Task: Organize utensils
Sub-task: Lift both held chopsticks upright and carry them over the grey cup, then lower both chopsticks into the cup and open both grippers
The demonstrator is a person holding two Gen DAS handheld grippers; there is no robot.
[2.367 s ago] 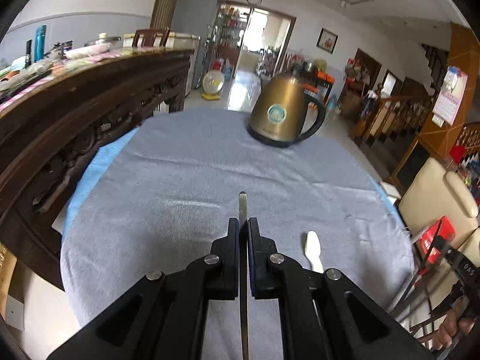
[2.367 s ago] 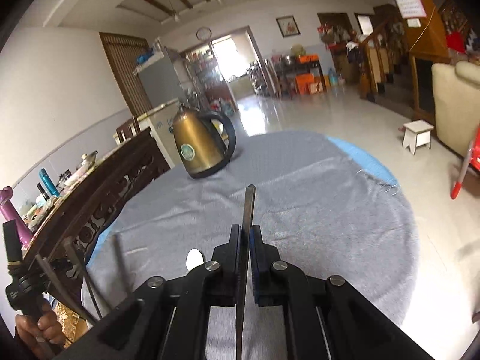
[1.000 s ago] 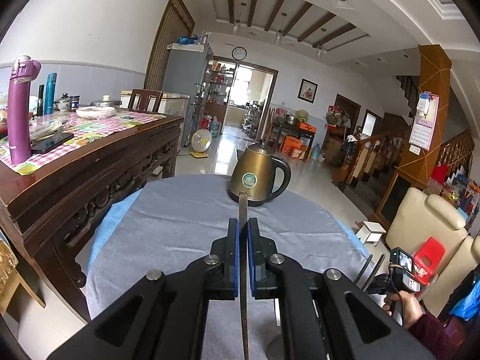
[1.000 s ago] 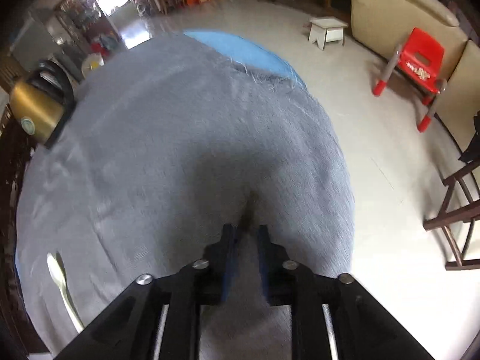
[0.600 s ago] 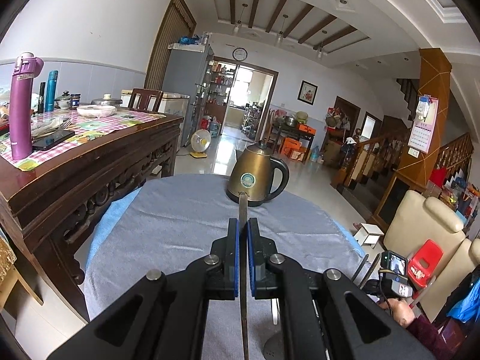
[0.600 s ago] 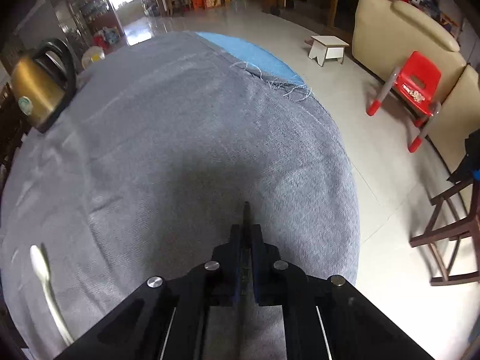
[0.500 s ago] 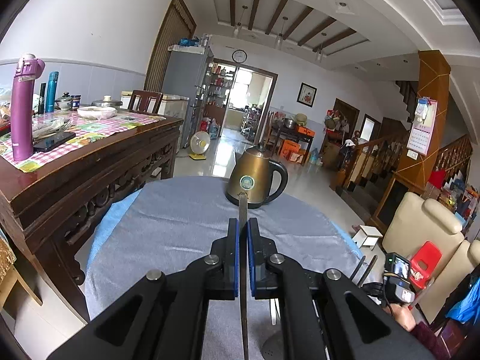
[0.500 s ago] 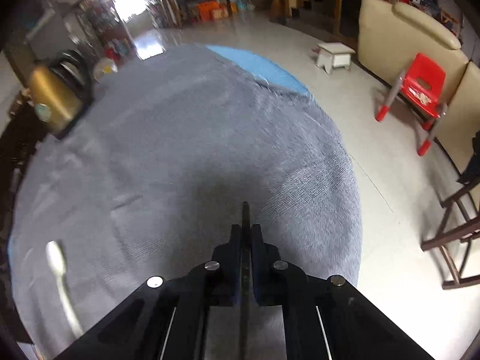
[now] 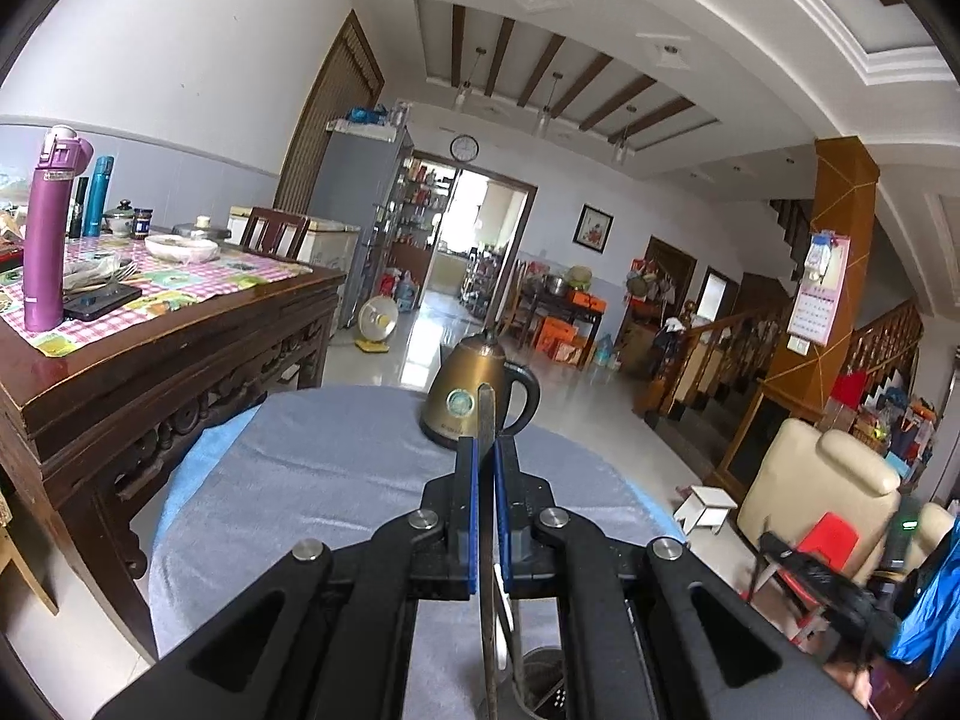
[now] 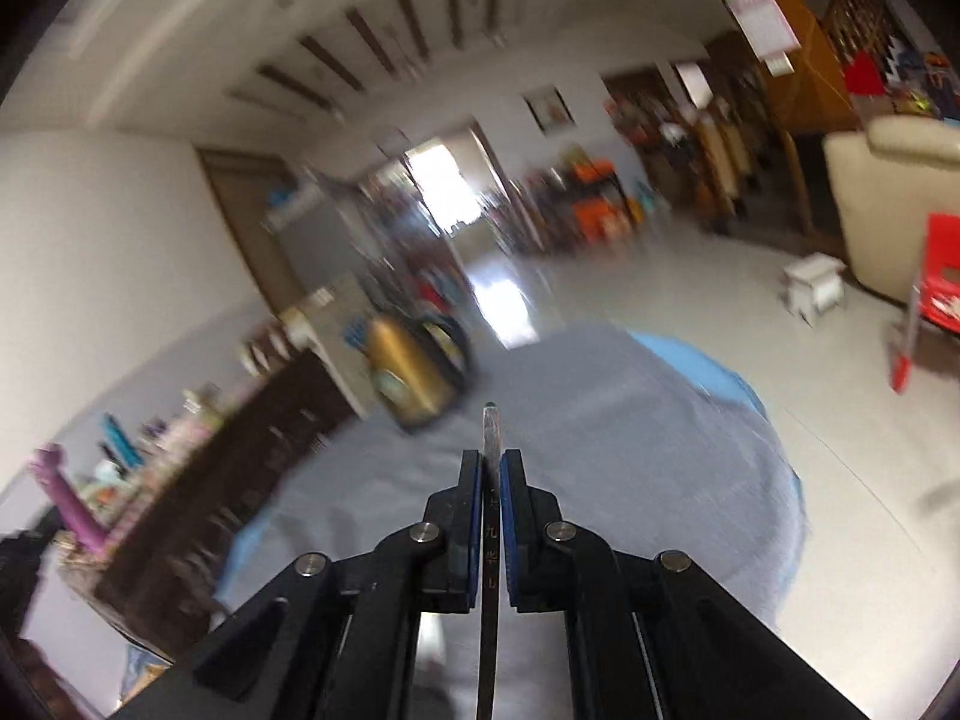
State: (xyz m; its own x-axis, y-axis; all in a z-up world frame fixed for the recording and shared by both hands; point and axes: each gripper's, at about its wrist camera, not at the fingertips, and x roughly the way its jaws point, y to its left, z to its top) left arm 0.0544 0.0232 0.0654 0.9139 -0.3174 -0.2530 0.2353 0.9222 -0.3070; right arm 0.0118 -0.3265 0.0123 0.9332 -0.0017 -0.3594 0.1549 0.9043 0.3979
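utensil handle [image 9: 486, 420] | clamped in left gripper [image 9: 486, 450] | right gripper [image 10: 492, 459] clamps another

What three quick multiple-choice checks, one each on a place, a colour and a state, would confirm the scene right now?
1. Where is the kettle?
A. at the far end of the grey-clothed table
B. on the wooden sideboard
C. on the floor

2. What colour is the tall bottle on the sideboard?
A. green
B. purple
C. white

3. How is the left gripper?
A. wide open
B. shut on nothing
C. shut on a flat metal utensil handle

Answers:
1. A, the kettle stands on the table cloth's far edge.
2. B, the bottle is plainly purple.
3. C, the left gripper clamps the metal utensil handle.
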